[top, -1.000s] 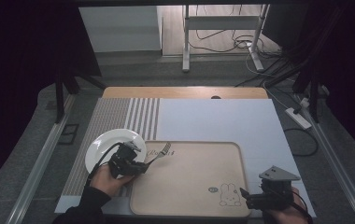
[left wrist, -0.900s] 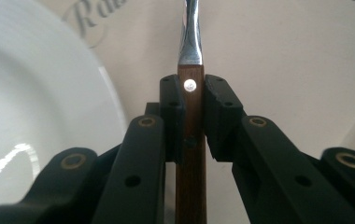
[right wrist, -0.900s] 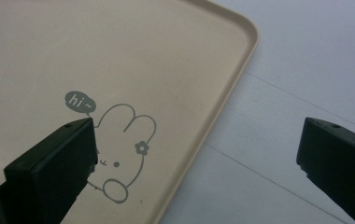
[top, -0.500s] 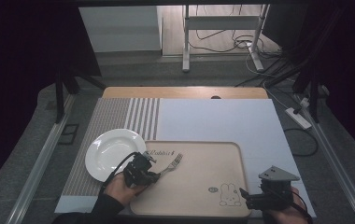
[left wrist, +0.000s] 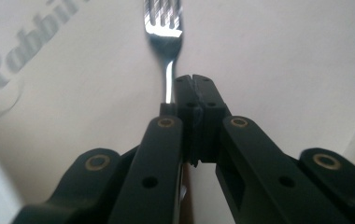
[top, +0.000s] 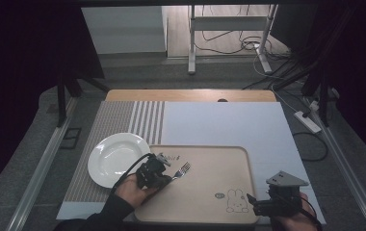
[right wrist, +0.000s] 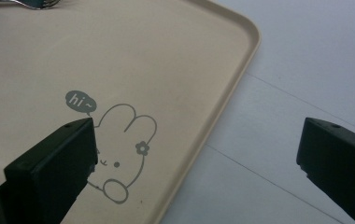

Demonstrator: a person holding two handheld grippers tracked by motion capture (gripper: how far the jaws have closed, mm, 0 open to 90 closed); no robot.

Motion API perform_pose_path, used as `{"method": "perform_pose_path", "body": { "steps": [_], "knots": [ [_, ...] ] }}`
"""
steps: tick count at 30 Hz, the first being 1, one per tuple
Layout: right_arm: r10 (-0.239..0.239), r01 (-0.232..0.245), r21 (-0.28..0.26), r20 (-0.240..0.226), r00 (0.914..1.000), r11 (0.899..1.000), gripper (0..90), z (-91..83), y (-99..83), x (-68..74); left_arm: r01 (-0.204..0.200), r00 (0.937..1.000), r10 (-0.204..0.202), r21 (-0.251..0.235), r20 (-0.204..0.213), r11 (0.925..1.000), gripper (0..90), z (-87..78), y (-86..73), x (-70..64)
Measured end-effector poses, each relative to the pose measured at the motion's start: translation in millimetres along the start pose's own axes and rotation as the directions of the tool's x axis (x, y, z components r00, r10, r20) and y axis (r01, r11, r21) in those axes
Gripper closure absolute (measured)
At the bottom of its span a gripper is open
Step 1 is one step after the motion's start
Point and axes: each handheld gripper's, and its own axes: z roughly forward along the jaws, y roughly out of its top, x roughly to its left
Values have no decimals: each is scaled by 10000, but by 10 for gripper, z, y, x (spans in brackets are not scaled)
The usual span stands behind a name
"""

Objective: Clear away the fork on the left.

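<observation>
Fork (top: pixel 181 170) clamped by left gripper (top: pixel 164 177) over tray (top: pixel 239 192), near its left edge; right gripper (top: pixel 251 204) spread apart. Next: lowering and release.

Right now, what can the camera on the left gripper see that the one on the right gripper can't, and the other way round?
The left gripper view alone shows the left gripper shut on the fork's handle, beside grey lettering printed on the tray. The right gripper view alone shows the right gripper wide open over the tray's rim, a rabbit drawing saying "hi~", and the white mat. Both show the beige tray and the fork, though the right gripper view catches just its tines.
</observation>
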Motion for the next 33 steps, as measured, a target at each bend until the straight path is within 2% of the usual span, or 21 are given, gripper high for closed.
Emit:
{"method": "perform_pose_path", "body": {
  "steps": [4,5,8,9,14,16,20,23,33],
  "knots": [
    [-11,11,-4,13,10000,10000,0,-1,-1,1,-151,9999,151,78,26,9999,890,99,66,-27],
    [-8,8,-10,9,10000,10000,0,-2,-1,1,-143,9999,143,186,5,9997,890,161,78,-27],
    [-12,12,-6,5,10000,10000,0,-1,-1,1,-111,9999,110,302,21,9995,890,208,70,-12],
    [-22,22,-2,4,10000,10000,0,-1,-1,3,21,9999,-24,203,129,9998,890,218,56,14],
    [-39,39,-5,-12,10000,10000,0,0,0,5,309,9991,-311,83,294,9995,890,210,26,70],
    [-31,31,-13,-25,10000,10000,0,-2,0,3,419,9991,-420,57,68,9991,891,195,13,108],
    [-26,26,-25,-10,10000,10000,0,-4,-1,1,589,9982,-589,28,-63,9983,891,176,-10,161],
    [-50,50,-24,-41,10000,10000,0,-4,-1,4,834,9962,-833,15,-242,9965,890,139,-53,249],
    [-45,45,-32,-28,10000,10000,0,-5,0,4,1342,9905,-1342,-22,-299,9910,890,76,-144,399]
  ]
}}
